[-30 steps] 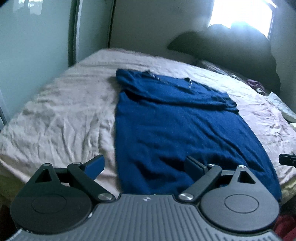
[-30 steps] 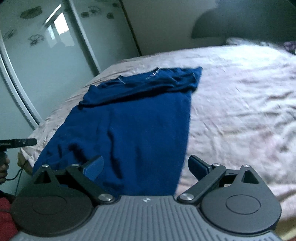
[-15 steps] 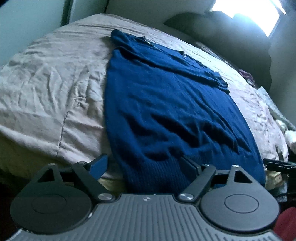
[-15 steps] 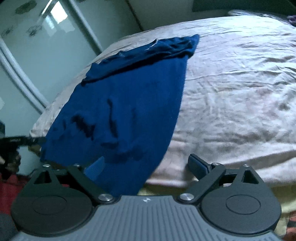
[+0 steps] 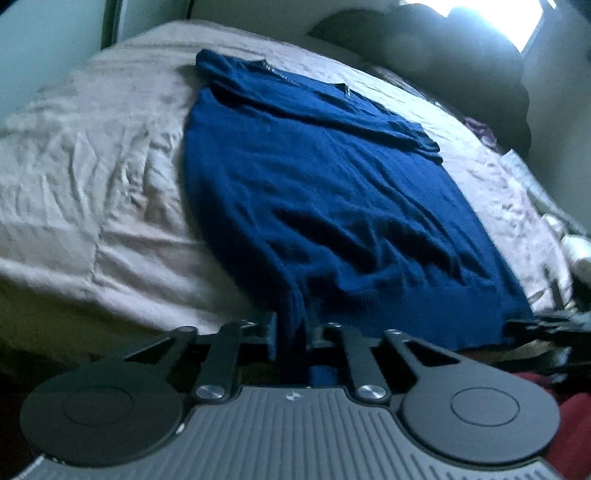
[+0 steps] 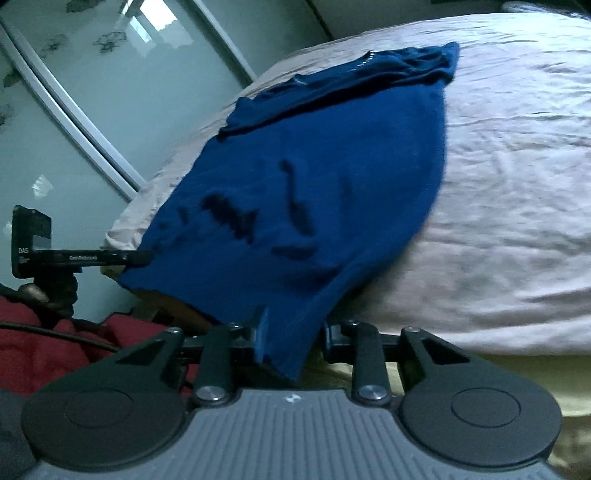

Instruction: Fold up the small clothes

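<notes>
A dark blue knitted sweater (image 5: 332,192) is lying flat on a bed covered with a wrinkled pale pinkish-beige sheet (image 5: 92,177), its neck at the far end and its ribbed lower hem hanging a little over the near edge of the bed. The left gripper (image 5: 291,332) is sitting at the near left corner of the hem — its black jaws are standing almost together, and a bunched fold of the blue fabric is pinched between them. The right gripper (image 6: 291,336) is working at the near right corner of the same hem; its jaws are closing, and the corner of the sweater (image 6: 306,206) is lying between them, touching the blue pad of the left finger (image 6: 261,332). In the right wrist view the left gripper (image 6: 74,256) is showing from the side, meeting the other hem corner. A frosted sliding wardrobe door (image 6: 92,103) is standing on the far left side of the bed, and dark pillows (image 5: 443,55) are lying at the far end under a bright window (image 5: 491,18). Some red cloth (image 6: 55,350) is showing low, near the grippers.
</notes>
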Motion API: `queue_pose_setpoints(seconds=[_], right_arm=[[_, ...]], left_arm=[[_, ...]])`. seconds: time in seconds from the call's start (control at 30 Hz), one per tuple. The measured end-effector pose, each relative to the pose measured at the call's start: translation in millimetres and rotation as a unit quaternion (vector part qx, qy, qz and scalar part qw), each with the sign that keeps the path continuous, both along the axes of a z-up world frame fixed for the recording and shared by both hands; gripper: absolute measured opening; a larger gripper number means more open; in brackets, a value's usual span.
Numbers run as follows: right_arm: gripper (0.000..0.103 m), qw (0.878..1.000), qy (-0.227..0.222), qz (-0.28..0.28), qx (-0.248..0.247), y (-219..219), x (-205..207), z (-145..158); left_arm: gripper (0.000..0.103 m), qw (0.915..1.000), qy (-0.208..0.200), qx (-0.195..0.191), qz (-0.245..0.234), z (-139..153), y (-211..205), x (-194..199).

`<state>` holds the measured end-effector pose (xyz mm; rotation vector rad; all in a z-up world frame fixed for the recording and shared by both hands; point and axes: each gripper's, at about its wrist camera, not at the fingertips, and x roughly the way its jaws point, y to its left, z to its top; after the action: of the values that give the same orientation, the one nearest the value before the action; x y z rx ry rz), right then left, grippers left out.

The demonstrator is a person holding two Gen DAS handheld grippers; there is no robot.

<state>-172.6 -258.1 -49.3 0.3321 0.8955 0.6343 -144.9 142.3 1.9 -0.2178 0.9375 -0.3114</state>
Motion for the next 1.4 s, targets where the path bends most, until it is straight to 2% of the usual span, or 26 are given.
queue_pose_setpoints(seconds=[0.07,0.13,0.3,0.5,0.73,0.9,1.1,1.27,1.4], right_arm=[[0.009,1.000,-0.001,-0.004,0.005,5,3,0],[0.008,1.000,0.000,-0.005,0.021,5,6,0],[0.007,0.997,-0.015,-0.007,0.070,-1,13,15],[0.007,0.988,-0.055,-0.025,0.143,-18,27,42],[0.007,0.980,-0.095,-0.038,0.171,-20,45,61],[0.007,0.973,-0.119,-0.064,0.189,-28,65,70],[0.007,0.964,-0.144,-0.096,0.203,-42,97,79],[0.007,0.959,-0.158,-0.106,0.211,-44,130,84],[0.007,0.957,-0.164,-0.117,0.209,-42,159,86]], left_arm=[[0.011,1.0000,-0.002,0.001,-0.001,2,-1,0],[0.010,0.9999,-0.009,0.004,-0.004,6,-3,-2],[0.010,0.9990,-0.040,-0.019,-0.010,29,-7,-3],[0.010,0.9944,-0.089,-0.056,0.004,60,-9,0],[0.010,0.9880,-0.128,-0.082,0.027,78,-10,15],[0.010,0.9815,-0.166,-0.082,0.050,92,-10,30],[0.010,0.9753,-0.189,-0.085,0.077,108,-6,58],[0.010,0.9751,-0.204,-0.052,0.069,127,-13,89],[0.010,0.9753,-0.207,-0.043,0.064,133,-17,118]])
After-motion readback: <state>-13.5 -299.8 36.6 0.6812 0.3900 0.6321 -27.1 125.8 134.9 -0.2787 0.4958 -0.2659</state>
